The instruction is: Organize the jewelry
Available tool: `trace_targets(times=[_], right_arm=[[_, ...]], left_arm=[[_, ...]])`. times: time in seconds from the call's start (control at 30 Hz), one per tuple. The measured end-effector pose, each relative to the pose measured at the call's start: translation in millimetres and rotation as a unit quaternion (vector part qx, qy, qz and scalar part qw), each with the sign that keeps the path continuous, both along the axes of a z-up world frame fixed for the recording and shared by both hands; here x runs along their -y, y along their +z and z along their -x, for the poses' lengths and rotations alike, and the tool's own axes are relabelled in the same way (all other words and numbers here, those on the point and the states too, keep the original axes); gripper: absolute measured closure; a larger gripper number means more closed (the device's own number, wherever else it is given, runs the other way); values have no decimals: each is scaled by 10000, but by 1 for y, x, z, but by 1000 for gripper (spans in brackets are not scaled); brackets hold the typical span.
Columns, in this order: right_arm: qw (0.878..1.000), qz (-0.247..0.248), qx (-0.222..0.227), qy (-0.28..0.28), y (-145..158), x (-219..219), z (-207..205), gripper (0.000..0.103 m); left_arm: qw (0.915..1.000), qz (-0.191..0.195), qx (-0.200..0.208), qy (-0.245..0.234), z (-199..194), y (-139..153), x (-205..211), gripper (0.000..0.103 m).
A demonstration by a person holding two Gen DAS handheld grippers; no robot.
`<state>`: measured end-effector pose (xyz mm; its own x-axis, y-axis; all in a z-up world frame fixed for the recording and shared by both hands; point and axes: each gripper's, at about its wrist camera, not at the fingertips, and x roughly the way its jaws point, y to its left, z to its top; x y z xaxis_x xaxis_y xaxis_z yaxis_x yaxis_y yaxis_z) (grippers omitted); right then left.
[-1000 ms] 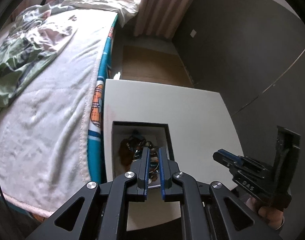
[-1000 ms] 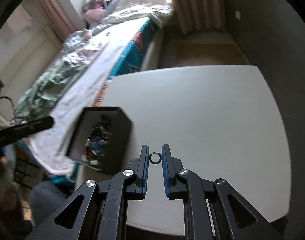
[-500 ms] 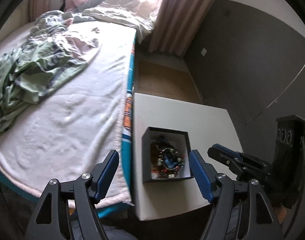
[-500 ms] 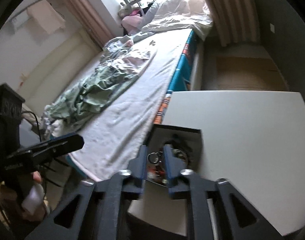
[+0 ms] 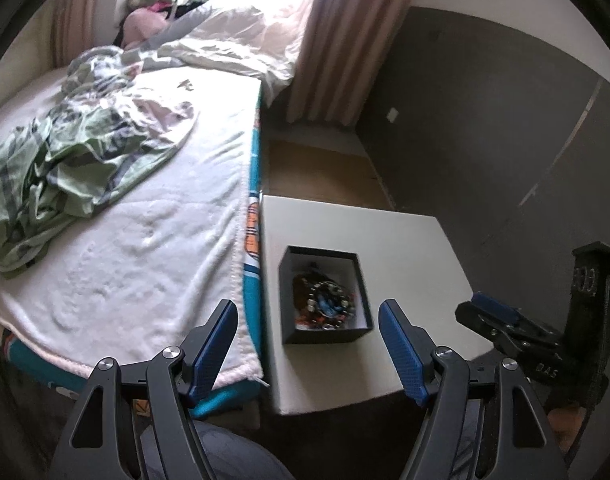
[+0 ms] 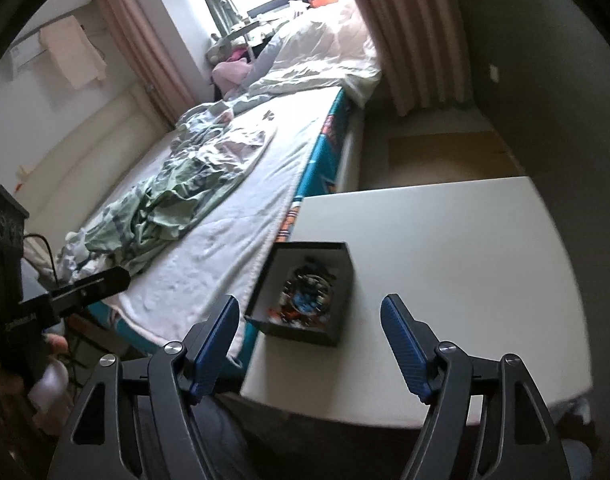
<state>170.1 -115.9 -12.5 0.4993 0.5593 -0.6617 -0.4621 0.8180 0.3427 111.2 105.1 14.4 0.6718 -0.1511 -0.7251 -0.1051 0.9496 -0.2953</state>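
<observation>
A small black box (image 5: 325,332) stands open on the white table (image 5: 405,248), near the table edge that runs along the bed (image 5: 145,240). The box has dark outer walls and a pale inner lining. Inside it lies a heap of jewelry (image 5: 325,300): there is a ring of beads with blue and dark parts, something brown to its left, and small orange-red pieces at the near wall (the pile is blurred, so I cannot separate single pieces). All the jewelry that can be seen is inside this 1 box.

The left gripper (image 5: 309,344) hangs above the near side of the table with its 2 blue pads far apart, and nothing is between them. The right gripper (image 6: 309,342) also hangs over the table; its jaws are opening, already wide, and they hold nothing. In both wrist views the box appears in the gap between the fingers, but lower down and not touched.

On the bed lies crumpled green clothing (image 6: 173,204).
</observation>
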Motion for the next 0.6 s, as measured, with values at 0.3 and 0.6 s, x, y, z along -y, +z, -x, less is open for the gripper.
trace_targets(times=[0.3, 0.6], right_arm=[[9967, 251, 445, -631, 17, 50, 50, 15], [9921, 380, 639, -1009, 24, 93, 90, 10]], left_arm=[[9975, -144, 598, -361, 33, 18, 47, 11], [9925, -452, 824, -785, 57, 23, 96, 6]])
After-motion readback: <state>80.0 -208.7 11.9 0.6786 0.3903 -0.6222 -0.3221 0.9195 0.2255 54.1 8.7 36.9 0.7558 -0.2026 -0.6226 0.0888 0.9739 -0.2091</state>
